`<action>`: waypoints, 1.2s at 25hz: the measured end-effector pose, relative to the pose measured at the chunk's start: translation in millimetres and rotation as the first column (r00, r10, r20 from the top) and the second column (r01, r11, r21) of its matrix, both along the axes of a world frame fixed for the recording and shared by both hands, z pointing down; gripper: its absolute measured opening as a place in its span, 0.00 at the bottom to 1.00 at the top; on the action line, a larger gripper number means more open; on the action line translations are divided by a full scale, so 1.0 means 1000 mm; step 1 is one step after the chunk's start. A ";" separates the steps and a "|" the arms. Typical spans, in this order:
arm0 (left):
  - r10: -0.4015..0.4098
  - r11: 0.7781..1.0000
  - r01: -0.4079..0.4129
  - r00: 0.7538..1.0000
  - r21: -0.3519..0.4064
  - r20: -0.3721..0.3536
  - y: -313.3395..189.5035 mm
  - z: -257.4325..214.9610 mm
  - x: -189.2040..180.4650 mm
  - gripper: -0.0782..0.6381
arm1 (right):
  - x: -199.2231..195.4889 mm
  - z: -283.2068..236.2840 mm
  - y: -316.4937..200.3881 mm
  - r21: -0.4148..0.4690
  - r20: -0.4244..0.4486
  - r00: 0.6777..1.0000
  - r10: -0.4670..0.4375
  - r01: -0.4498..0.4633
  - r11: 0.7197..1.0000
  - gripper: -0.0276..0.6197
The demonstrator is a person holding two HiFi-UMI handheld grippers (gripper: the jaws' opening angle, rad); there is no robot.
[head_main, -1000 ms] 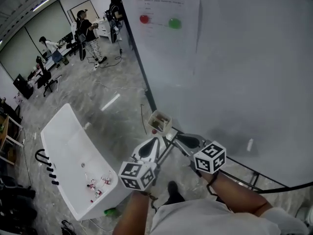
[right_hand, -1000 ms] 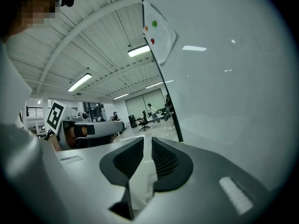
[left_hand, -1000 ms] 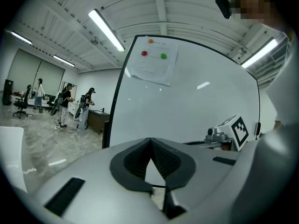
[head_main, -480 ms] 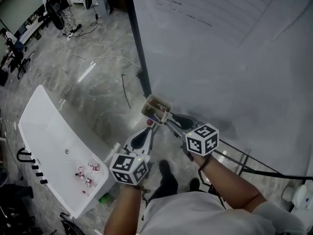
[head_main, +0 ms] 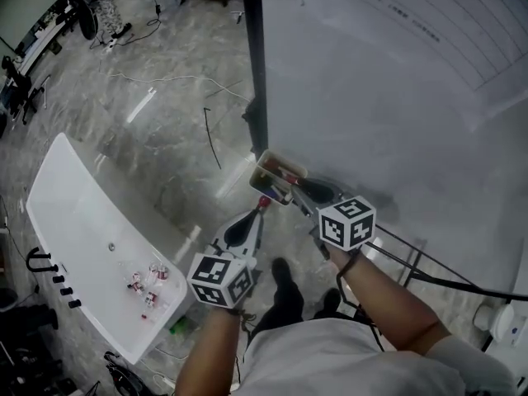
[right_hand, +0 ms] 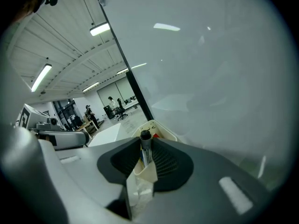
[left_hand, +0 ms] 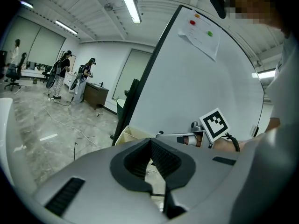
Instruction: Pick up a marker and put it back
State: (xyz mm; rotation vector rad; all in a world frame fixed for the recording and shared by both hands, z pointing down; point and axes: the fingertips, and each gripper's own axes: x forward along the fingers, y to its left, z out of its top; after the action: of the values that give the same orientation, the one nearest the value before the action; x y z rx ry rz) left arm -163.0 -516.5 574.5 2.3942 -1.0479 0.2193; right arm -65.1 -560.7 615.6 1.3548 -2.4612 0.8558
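1. Green dot has left view.
2. Right claw (head_main: 294, 190) pinches black-capped marker (right_hand: 145, 149) right by the marker tray (head_main: 261, 176), likely to drop it in.
3. Left claw (left_hand: 151, 148) waits beside the tray, closed, empty.

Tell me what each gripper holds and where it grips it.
Right gripper clamps a marker by its barrel, capped end poking out. Left gripper holds nothing, jaws together.

Walled off on the right by the whiteboard (head_main: 396, 97), with its black post (head_main: 253, 56) standing just behind the tray (head_main: 259, 177). Open floor (head_main: 165, 139) to the left, as far as the white table (head_main: 74, 213). Crowded at the tray's mouth: markers inside, right gripper (head_main: 290, 186) clamped on a marker (right_hand: 144, 146) over it, left gripper (head_main: 262, 205) closed just beside
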 end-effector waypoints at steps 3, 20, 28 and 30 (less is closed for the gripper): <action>0.000 1.000 0.000 1.000 0.001 -0.004 -0.003 0.000 -0.003 0.12 | 0.002 -0.009 0.001 0.032 -0.009 1.000 0.007 -0.006 0.999 0.15; 0.113 0.922 -0.111 0.993 0.371 0.017 -0.003 -0.206 0.052 0.12 | 0.023 -0.265 0.063 0.494 0.015 1.000 0.007 -0.014 0.869 0.15; 0.117 0.884 -0.110 0.993 0.454 0.013 0.014 -0.252 0.059 0.11 | 0.026 -0.307 0.088 0.564 0.036 0.999 -0.006 -0.015 0.826 0.15; 0.112 0.883 -0.101 0.994 0.457 0.003 0.015 -0.255 0.058 0.12 | 0.024 -0.311 0.090 0.572 0.036 0.999 -0.008 -0.014 0.820 0.15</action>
State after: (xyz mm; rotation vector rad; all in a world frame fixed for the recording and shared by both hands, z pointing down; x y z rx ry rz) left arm -105.3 -501.2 319.9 2.8731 -1.0471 -0.0266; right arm -40.7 -470.7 304.9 1.5136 -2.8780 0.1144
